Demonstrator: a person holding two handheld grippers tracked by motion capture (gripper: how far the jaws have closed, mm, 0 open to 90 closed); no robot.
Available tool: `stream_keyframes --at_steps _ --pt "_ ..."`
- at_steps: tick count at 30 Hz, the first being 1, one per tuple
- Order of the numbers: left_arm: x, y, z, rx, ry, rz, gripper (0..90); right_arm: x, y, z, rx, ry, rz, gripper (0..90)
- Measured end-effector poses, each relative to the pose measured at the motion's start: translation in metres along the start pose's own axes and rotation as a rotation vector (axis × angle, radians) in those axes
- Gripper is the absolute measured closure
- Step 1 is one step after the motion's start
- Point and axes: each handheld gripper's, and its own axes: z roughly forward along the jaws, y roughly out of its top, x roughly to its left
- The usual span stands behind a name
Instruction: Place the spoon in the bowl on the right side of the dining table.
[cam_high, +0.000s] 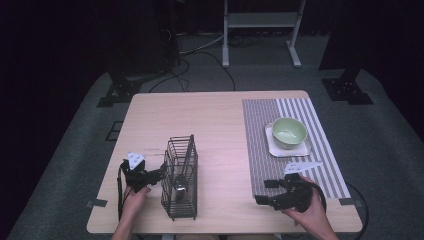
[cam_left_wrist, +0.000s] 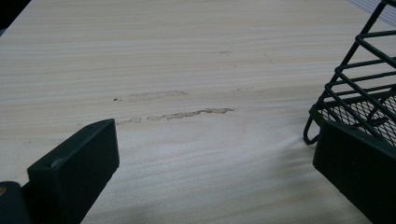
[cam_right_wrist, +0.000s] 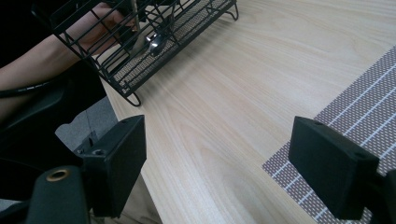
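Wire caddy (cam_high: 180, 177) sits front-left on worktop (cam_high: 220, 125), spoon (cam_high: 179, 189) inside. Left gripper (cam_high: 159, 176) fingers spread beside it — we risk tipping the light caddy. Right gripper (cam_high: 265, 192) fingers spread too, well apart.

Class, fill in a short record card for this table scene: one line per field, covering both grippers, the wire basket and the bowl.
Left gripper: open, beside the wire basket, apart from it
Right gripper: open, at the near edge of the striped mat, holding nothing
Wire basket: upright on the table, a metal utensil inside
Bowl: green, on a white square plate on the mat
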Motion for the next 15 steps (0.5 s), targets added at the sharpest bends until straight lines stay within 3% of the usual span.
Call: stream_keyframes --at_steps 7,15 --pt "0.0 0.0 0.0 0.001 0.001 0.0 0.0 0.003 0.006 0.003 0.0 0.01 0.011 18.0" --pt "0.0 0.0 0.0 0.001 -0.001 0.001 0.0 0.009 0.016 0.009 0.01 0.027 -0.009 18.0"
